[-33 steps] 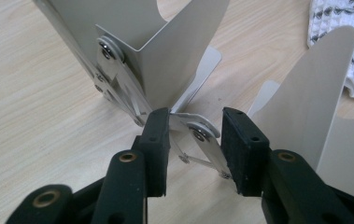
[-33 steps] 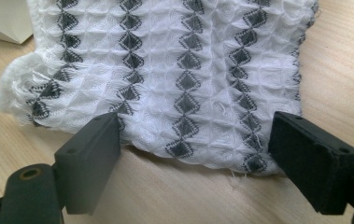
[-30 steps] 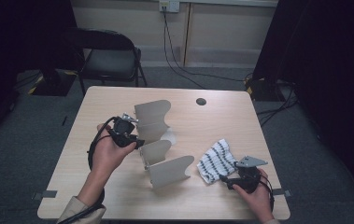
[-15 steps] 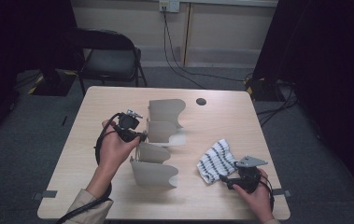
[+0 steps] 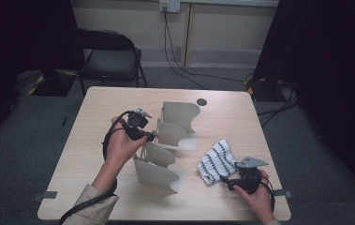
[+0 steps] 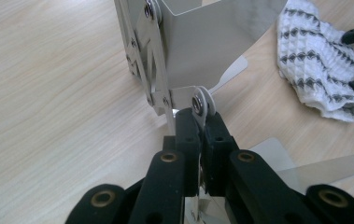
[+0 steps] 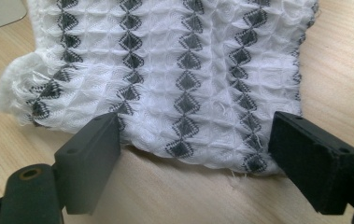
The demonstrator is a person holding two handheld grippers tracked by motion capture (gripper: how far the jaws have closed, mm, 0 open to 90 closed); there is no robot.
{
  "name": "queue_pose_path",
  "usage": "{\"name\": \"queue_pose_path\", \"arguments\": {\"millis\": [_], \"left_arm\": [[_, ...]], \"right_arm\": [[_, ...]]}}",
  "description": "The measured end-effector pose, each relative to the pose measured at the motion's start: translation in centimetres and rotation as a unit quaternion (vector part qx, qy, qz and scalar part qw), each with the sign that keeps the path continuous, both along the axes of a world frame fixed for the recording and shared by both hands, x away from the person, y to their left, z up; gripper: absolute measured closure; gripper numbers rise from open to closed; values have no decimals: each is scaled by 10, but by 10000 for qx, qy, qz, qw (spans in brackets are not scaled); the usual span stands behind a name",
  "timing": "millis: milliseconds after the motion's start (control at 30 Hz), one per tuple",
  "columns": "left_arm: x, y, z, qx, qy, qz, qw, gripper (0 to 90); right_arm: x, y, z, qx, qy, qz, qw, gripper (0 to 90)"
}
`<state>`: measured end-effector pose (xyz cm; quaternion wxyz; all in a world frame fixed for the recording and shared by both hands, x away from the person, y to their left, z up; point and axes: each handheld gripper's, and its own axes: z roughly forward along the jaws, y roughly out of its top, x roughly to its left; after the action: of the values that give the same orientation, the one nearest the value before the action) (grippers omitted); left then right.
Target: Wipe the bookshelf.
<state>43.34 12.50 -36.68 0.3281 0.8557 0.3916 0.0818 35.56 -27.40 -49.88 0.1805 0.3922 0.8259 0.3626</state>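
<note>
A folding metal rack [image 5: 179, 123] of curved grey plates stands at mid-table, its plates joined by thin riveted links [image 6: 159, 70]. My left gripper [image 5: 150, 137] reaches it from the left and is shut on one link at a washer [image 6: 200, 122]. A folded white cloth with dark zigzag stripes [image 5: 216, 161] lies to the rack's right [image 6: 317, 65]. My right gripper [image 5: 226, 181] rests on the table at the cloth's near edge, open, its fingers straddling that edge [image 7: 195, 154] without pressing the cloth [image 7: 179, 60].
The wooden table [image 5: 95, 117] has a dark round grommet [image 5: 202, 101] near its far edge. A black chair [image 5: 107, 61] stands behind the far left corner. Cables run over the floor to a wall socket [image 5: 169, 5].
My left gripper has moved right to the rack and closed on its link. The rack's rear plates have shifted right and its front plate left. The right hand and the cloth have stayed put.
</note>
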Motion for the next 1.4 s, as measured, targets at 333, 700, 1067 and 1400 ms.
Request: {"name": "queue_pose_path", "arguments": {"millis": [333,700,1067,1400], "left_arm": [[-2,-8,0,52,-18,-246,9997,878],[4,-13,-1,25,-80,-235,9997,878],[10,-16,-1,63,-165,-160,9997,878],[17,-15,-2,20,-188,-55,9998,875]], "right_arm": [[0,0,0,8,4,8,10000,161],[0,0,0,7,5,3,10000,161],[0,0,0,1,13,-5,10000,161],[0,1,0,-1,13,-8,10000,160]]}}
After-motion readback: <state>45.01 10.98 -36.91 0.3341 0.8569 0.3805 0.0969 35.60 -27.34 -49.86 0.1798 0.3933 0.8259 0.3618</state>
